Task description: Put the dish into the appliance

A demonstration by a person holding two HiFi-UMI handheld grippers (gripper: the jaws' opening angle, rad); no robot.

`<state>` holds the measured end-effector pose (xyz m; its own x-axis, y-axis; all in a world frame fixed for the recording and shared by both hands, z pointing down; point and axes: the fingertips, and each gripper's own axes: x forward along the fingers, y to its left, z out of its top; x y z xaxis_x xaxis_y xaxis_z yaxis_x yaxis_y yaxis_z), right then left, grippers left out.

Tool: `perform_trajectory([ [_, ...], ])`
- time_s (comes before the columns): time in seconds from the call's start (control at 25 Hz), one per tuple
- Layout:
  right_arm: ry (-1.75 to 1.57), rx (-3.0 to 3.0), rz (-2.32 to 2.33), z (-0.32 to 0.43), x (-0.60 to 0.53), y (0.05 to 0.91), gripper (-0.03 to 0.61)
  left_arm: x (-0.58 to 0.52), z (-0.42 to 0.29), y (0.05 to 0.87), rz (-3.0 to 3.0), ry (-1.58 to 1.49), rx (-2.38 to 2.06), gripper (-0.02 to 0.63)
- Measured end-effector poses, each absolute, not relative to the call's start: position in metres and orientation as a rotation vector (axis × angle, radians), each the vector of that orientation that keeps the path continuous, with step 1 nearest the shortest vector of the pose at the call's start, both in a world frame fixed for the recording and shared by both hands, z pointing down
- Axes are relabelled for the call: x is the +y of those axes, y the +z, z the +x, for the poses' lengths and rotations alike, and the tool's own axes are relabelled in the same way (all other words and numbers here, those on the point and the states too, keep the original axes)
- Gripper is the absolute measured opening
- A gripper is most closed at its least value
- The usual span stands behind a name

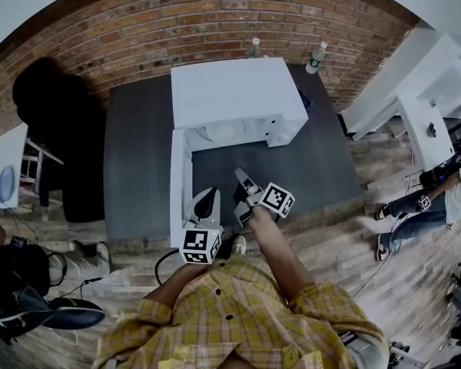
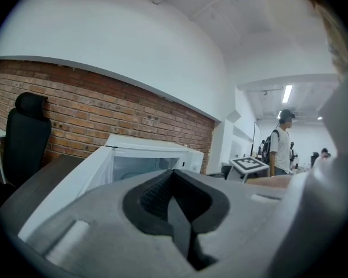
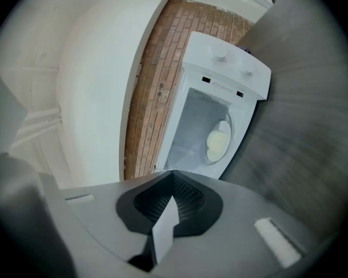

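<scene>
The right gripper (image 1: 240,177) has its jaws pressed together w/ nothing between them; its own view shows the two pads meeting in one line. It hangs over the dark table (image 1: 138,160), just in front of the white microwave (image 1: 230,91), and it points toward the open cavity. The left gripper (image 1: 208,196) is also closed and empty, and it stands beside the right one, near the inner side of the door (image 1: 177,183). This door is swung fully open to the left. The dish (image 3: 218,142), a pale round plate, lies inside the microwave on the floor of the cavity, apart from both grippers; from the head view it is only a light patch in the opening. Behind the microwave there is a red brick wall (image 1: 215,14), w/ two bottles (image 1: 316,57) at the back edge of the table. A black chair (image 1: 50,106) is at the left side. In the left gripper view a person (image 2: 281,143) stands far in the bkgd.
</scene>
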<state>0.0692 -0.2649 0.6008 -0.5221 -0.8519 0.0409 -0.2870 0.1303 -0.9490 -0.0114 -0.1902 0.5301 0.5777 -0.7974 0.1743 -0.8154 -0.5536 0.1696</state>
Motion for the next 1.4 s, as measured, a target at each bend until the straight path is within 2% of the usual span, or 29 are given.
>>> perform_trajectory([
  [0.4, -1.188, 2.172, -1.263, 0.061, -0.238, 0.569, 0.002, -0.186, -0.010, 0.526, 2.574, 0.117, -1.296, -0.003],
  [0.8, -0.759, 2.505, -1.481, 0.049, -0.220, 0.532, 0.002, -0.187, -0.011, 0.521, 2.571, 0.114, -1.267, -0.003],
  [1.4, -0.367, 2.687, -1.654, 0.043, -0.202, 0.507, 0.002, -0.193, -0.014, 0.518, 2.569, 0.076, -1.255, -0.003],
])
